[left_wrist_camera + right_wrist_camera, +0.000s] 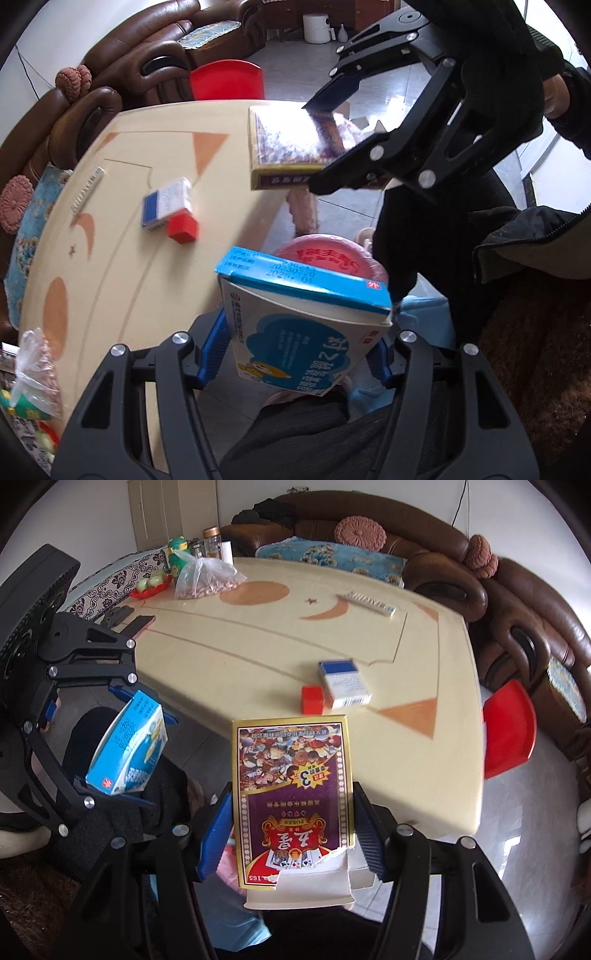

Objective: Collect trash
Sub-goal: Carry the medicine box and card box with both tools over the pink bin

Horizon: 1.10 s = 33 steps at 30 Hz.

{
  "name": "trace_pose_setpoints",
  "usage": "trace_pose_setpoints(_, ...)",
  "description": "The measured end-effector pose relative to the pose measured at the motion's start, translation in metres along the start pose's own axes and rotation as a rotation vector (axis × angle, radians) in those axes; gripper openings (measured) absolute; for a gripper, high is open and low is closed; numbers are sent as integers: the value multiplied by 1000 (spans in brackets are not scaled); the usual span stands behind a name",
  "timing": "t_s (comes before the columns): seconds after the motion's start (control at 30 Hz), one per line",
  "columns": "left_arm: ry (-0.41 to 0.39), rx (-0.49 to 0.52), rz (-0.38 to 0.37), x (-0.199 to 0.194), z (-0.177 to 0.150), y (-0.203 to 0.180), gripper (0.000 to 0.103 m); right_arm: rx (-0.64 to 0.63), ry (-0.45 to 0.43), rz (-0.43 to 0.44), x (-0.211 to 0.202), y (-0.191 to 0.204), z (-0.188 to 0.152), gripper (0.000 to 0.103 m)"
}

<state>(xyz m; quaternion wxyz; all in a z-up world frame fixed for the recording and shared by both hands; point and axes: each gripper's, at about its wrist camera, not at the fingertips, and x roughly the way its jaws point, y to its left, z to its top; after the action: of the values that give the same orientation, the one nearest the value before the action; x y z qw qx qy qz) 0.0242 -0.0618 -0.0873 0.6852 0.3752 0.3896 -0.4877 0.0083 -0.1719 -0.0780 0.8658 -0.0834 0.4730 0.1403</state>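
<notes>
My left gripper [295,354] is shut on a blue-and-white medicine box [306,317], held past the table's near edge; it also shows in the right wrist view [127,746]. My right gripper [291,834] is shut on a purple-and-gold playing-card box [291,786] with a torn flap, also beyond the table edge; it shows glaring in the left wrist view [295,147]. On the cream table [258,646] lie a blue-and-white box [345,683], a small red box [312,699] touching it, and a blister strip [369,603].
A pink round lid or bin [328,258] sits on the floor below the left gripper. A bag of nuts [207,578], jars and a fruit dish stand at the table's far corner. A red stool [508,727] and a brown sofa [517,627] flank the table.
</notes>
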Motion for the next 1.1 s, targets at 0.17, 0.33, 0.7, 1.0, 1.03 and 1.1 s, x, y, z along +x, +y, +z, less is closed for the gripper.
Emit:
trace_pose_setpoints(0.17,-8,-31,-41,17,-8,-6,62,32,31,23,20,1,-18,59)
trace_pose_setpoints(0.33,-1,-66,-84,39,-15,-5,62,54,69,33,46,-1,-34,59)
trace_pose_setpoints(0.7,60,-166,-201,107,-28,9,62,137,174,79,119,-18,-63,59)
trace_pose_setpoints(1.0,131,-258,-273,166,-39,20,62,186,272,125,184,-22,-85,59)
trace_pose_setpoints(1.03,141,-267,-280,172,-39,22,62,192,283,131,191,-23,-87,59)
trace_pose_setpoints(1.1,167,-288,-296,188,-42,25,62,207,304,139,206,-26,-90,59)
